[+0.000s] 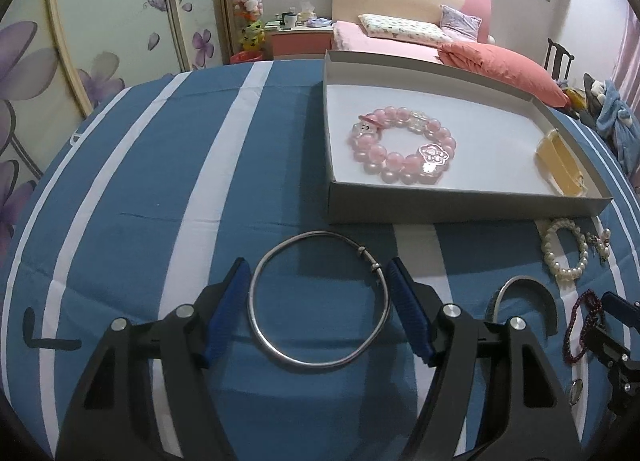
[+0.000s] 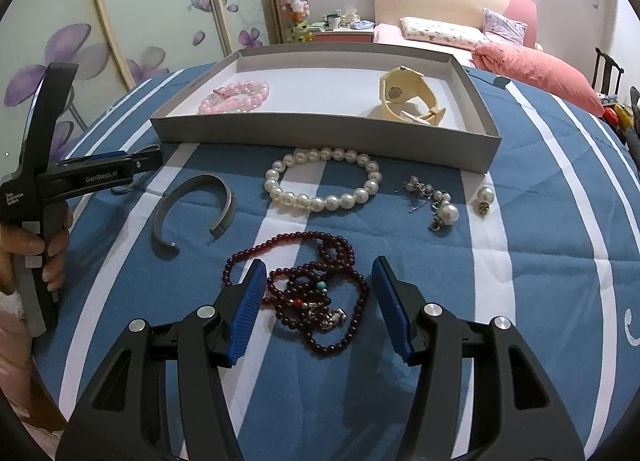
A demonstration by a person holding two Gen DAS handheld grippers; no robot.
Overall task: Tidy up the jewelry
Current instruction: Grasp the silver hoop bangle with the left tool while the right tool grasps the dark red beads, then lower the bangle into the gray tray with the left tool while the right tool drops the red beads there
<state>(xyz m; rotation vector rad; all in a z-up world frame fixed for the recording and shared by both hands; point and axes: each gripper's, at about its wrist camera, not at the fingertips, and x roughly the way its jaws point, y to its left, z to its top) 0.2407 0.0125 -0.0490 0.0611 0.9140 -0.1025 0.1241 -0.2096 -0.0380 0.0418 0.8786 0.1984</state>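
Silver bangle (image 1: 320,301), thin wire with a small clasp at its 1 o'clock, lies flat on the blue-striped cloth over the tabletop (image 1: 160,181). Left tongs (image 1: 318,311) straddle it: blue pads just outside the ring at 9 and 3 o'clock, spread, not visibly pressing. Nothing lifted yet.

Grey box (image 1: 460,205) sits at 1 o'clock from the bangle, well apart. Inside: pink bracelet (image 1: 404,145) and a cream watch (image 2: 408,95). Still on the cloth: grey cuff (image 2: 192,213), pearl bracelet (image 2: 324,179), earrings (image 2: 436,201), dark red beads (image 2: 316,293).

Right tongs (image 2: 318,307) hover over the red beads, pads spread either side of the heap, not pinching. A hand (image 2: 48,249) shows at 9 o'clock in the right view, gripping the left tool.

Risks, as I judge them:
- Bangle is thin, round and lying flat. Pads closing across the full width may slide off the wire or flip the ring up and out.
- Squeezing hard could spring or bend the wire, or strain the clasp.
- Cloth is soft; pads may catch fabric and drag it, shifting the loose pieces.
- Cuff lies just right of the left tool; a sideways swing could knock it.
- Red beads are a tangled strand; a partial pinch leaves loops dangling that could snag the box wall.
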